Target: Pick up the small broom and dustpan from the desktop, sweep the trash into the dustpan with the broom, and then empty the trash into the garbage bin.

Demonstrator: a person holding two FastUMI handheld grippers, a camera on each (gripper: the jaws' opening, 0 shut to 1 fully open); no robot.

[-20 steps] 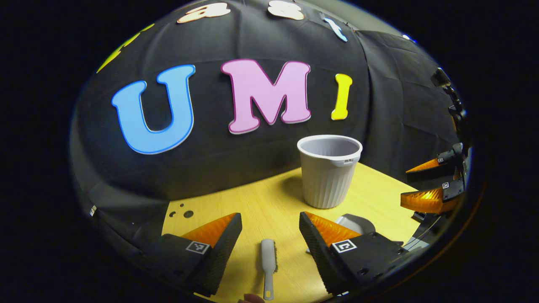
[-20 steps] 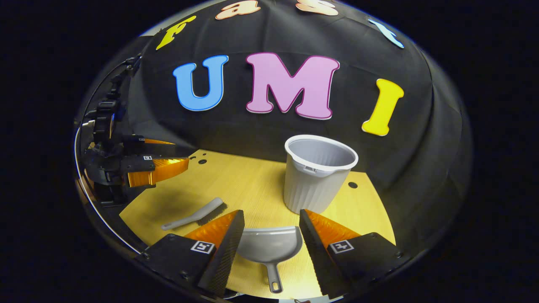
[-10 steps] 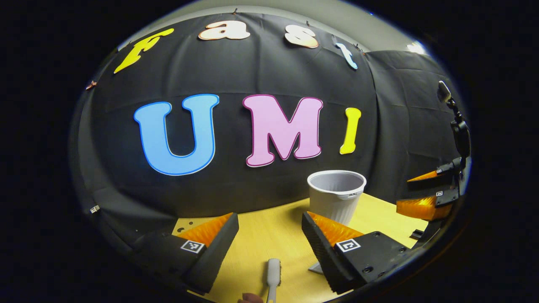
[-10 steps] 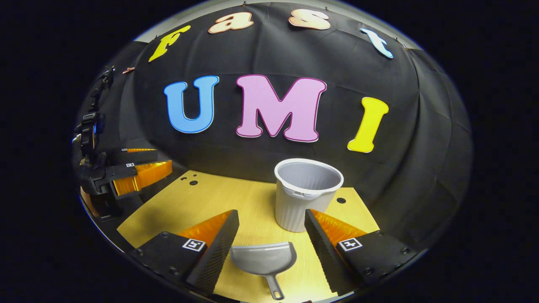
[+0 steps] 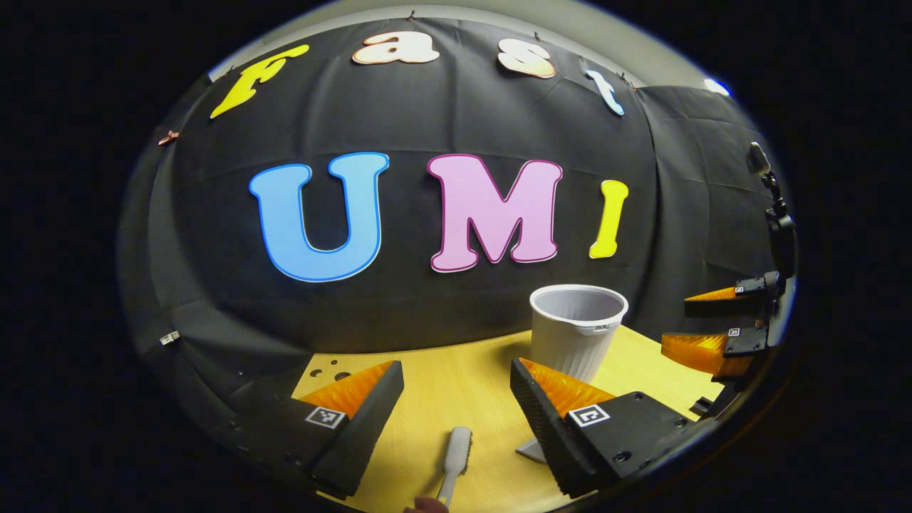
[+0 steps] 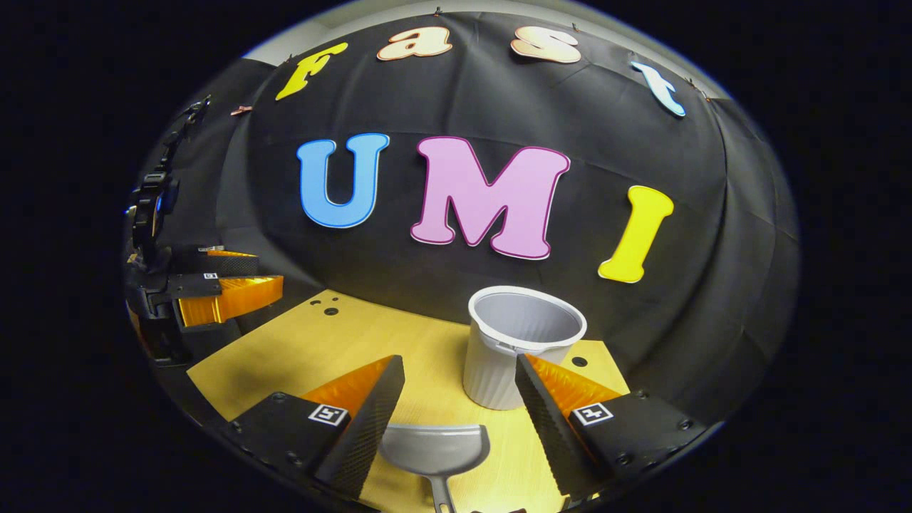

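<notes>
Compared with half a second ago, barely shifted: in the left gripper view, small broom (image 5: 456,456) a touch more tilted and bin slightly farther right; in the right gripper view, dustpan (image 6: 434,450) lower, handle now cut off at the bottom edge. Left gripper (image 5: 456,385) wide open above the wooden desktop (image 5: 463,388), holding nothing, broom lying flat between and below the fingers without touching either. Right gripper (image 6: 459,381) equally wide open and empty, dustpan flat on the desktop between its fingers, touching neither. Square black-and-white markers on each finger; no legible writing. Farther back, ribbed white garbage bin (image 6: 520,345) upright near the desktop's far edge, right gripper also seen at the right rim of the left gripper view.
</notes>
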